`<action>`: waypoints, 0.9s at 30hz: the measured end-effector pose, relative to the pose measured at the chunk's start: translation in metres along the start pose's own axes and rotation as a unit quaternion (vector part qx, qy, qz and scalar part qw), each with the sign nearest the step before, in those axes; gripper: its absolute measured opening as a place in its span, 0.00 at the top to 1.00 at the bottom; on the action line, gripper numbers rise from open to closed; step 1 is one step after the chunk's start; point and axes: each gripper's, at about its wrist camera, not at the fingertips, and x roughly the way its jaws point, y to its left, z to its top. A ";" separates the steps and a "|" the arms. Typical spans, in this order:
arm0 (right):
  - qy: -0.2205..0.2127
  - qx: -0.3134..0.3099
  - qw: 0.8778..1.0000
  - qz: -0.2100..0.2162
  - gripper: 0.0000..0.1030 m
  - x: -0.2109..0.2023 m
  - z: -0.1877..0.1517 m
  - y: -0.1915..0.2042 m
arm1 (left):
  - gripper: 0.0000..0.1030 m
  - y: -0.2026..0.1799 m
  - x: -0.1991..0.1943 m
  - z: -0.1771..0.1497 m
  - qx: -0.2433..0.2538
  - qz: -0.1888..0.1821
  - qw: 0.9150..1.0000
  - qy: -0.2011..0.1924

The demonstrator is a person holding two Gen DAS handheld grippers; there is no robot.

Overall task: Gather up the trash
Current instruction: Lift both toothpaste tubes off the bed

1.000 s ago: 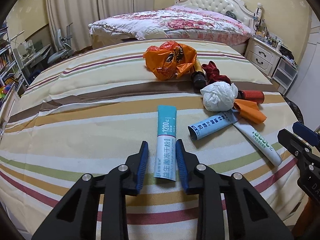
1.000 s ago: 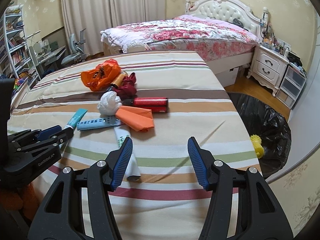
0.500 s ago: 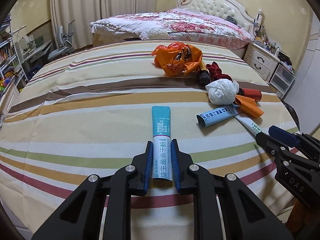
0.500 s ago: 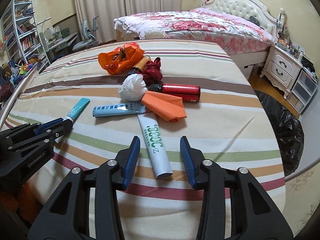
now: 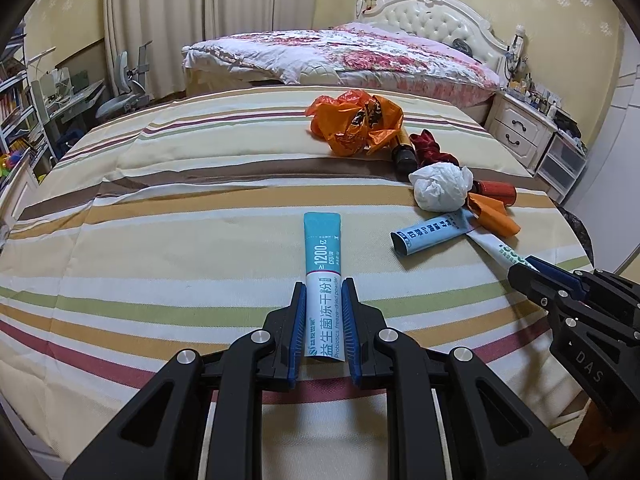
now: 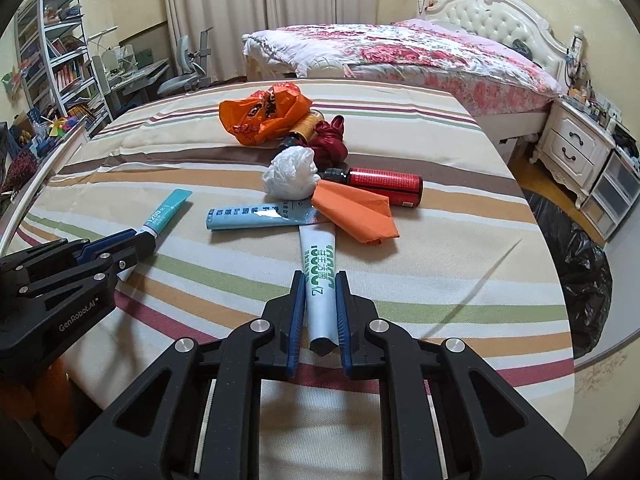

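My left gripper (image 5: 323, 286) is shut on the near end of a teal-and-white sachet (image 5: 322, 256) lying on the striped table (image 5: 180, 240). My right gripper (image 6: 319, 278) is shut on a white tube with green print (image 6: 318, 264); it also shows in the left wrist view (image 5: 506, 249). Beyond lie a light-blue tube (image 6: 256, 218), an orange paper wedge (image 6: 356, 212), a white crumpled bag (image 6: 290, 174), a red can (image 6: 384, 184), a dark red cloth (image 6: 330, 140) and an orange plastic bag (image 6: 264, 114).
A black trash bag (image 6: 580, 264) stands open on the floor right of the table. A bed (image 6: 400, 56) is behind, a nightstand (image 6: 576, 148) at the right, and shelves and a desk chair (image 6: 180, 64) at the left.
Both grippers moved forward and closed: the left onto the teal sachet, the right onto the white tube, which it was beside and open one second ago.
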 end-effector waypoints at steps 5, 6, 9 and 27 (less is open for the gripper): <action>-0.007 -0.006 1.000 0.000 0.86 -0.008 0.000 0.002 | 0.81 -0.001 -0.006 0.001 0.001 -0.001 1.000 -0.008; -0.008 -0.006 1.000 0.001 0.86 -0.010 0.000 0.002 | 0.81 -0.001 -0.008 0.001 0.001 -0.002 1.000 -0.010; -0.006 -0.005 1.000 0.002 0.86 -0.011 -0.001 0.002 | 0.81 -0.002 -0.011 0.001 0.002 -0.003 1.000 -0.013; 0.019 -0.012 1.000 0.000 0.71 0.011 0.001 0.006 | 0.81 0.005 -0.010 -0.002 -0.005 -0.003 1.000 -0.011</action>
